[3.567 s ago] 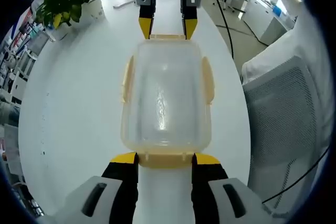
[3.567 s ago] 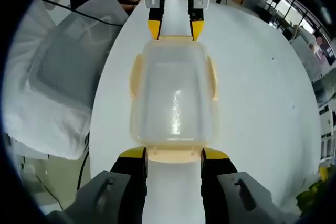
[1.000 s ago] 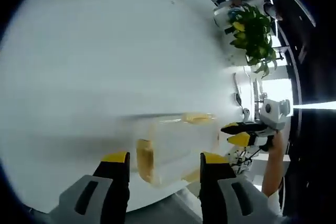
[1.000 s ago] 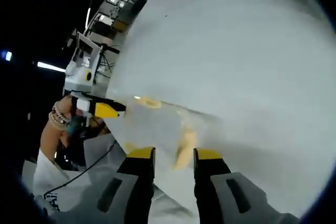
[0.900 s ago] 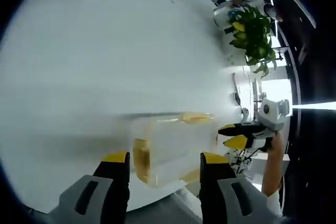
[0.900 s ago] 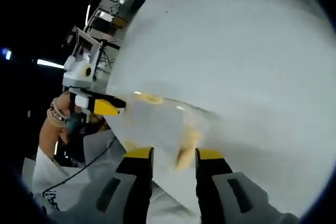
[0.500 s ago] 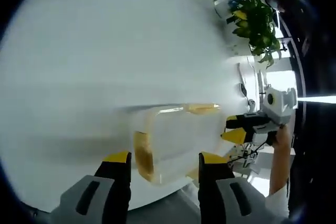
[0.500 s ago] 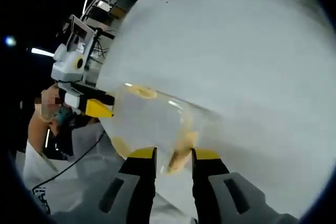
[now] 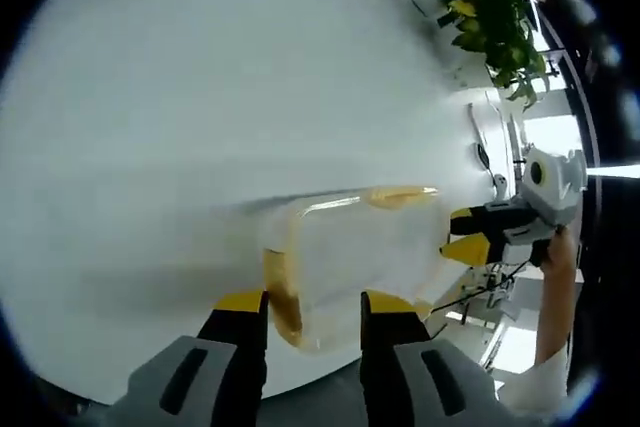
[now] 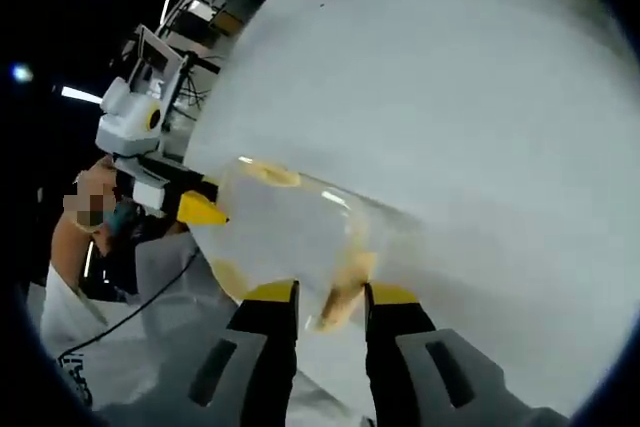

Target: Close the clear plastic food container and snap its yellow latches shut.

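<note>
White worktop (image 9: 200, 97), no readable labels or writing. Clear container (image 9: 355, 257) near its edge, yellow latches blurred. Left gripper (image 9: 312, 307) fingers pinch one end latch (image 9: 280, 292); right gripper (image 10: 330, 297) fingers pinch the opposite latch (image 10: 345, 292). Potted plant (image 9: 490, 7) partly cut off.

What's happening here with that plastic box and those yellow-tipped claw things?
A person is working a hand-held gripper in each hand on a clear plastic food container with yellow latches, on a white table. The left gripper has its jaws around the yellow latch at one end. The right gripper has its jaws around the latch at the opposite end. A potted plant stands further along the table.
</note>
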### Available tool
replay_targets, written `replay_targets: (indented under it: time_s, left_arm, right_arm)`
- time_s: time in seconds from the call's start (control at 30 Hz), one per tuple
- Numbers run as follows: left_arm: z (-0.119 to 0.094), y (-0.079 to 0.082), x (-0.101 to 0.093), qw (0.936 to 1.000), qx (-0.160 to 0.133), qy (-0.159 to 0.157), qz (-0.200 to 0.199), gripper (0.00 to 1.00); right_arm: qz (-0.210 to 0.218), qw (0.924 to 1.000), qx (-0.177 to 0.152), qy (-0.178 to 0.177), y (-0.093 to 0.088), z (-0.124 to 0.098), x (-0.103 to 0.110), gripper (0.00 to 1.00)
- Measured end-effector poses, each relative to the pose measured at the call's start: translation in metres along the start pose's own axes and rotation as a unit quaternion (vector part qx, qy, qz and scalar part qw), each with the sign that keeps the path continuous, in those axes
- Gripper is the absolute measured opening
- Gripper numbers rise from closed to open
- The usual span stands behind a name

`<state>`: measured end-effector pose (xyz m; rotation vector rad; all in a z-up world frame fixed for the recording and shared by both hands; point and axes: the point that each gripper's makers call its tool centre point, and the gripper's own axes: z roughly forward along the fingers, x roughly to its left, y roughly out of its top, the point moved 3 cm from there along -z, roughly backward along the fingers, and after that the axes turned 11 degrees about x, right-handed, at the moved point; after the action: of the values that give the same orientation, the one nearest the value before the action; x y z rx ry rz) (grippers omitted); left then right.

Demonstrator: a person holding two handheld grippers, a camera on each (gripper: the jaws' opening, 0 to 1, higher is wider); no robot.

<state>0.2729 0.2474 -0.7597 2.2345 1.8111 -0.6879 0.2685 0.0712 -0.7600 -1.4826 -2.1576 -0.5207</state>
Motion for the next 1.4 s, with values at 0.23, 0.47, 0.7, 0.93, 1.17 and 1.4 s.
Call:
replay_targets:
  time_s: [0.23, 0.47, 0.7, 0.93, 1.17, 1.4]
  left_arm:
    - [0.001, -0.001, 0.0, 0.9999, 0.006, 0.008, 0.008, 0.28]
    - [0.002, 0.0, 0.0, 0.9999, 0.013, 0.001, 0.004, 0.27]
    - [-0.002, -0.001, 0.005, 0.9998, 0.02, 0.001, 0.007, 0.25]
    - [0.0, -0.005, -0.001, 0.9998, 0.018, 0.003, 0.003, 0.25]
    - [0.005, -0.004, -0.007, 0.9999, 0.012, 0.004, 0.004, 0.25]
    - [0.007, -0.007, -0.01, 0.9996, -0.006, -0.007, 0.026, 0.26]
  right_arm:
    - [0.0, 1.0, 0.006, 0.004, 0.0, 0.0, -0.001, 0.2]
    - [0.002, 1.0, 0.005, 0.004, 0.001, 0.0, -0.001, 0.19]
    - [0.001, 1.0, 0.007, 0.001, 0.003, 0.001, -0.001, 0.19]
    - [0.015, 0.9998, 0.004, 0.016, 0.003, 0.001, -0.003, 0.18]
    - [0.036, 0.9979, -0.006, 0.053, 0.003, 0.005, -0.004, 0.17]
    - [0.017, 0.9988, 0.006, 0.045, 0.004, 0.006, -0.003, 0.18]
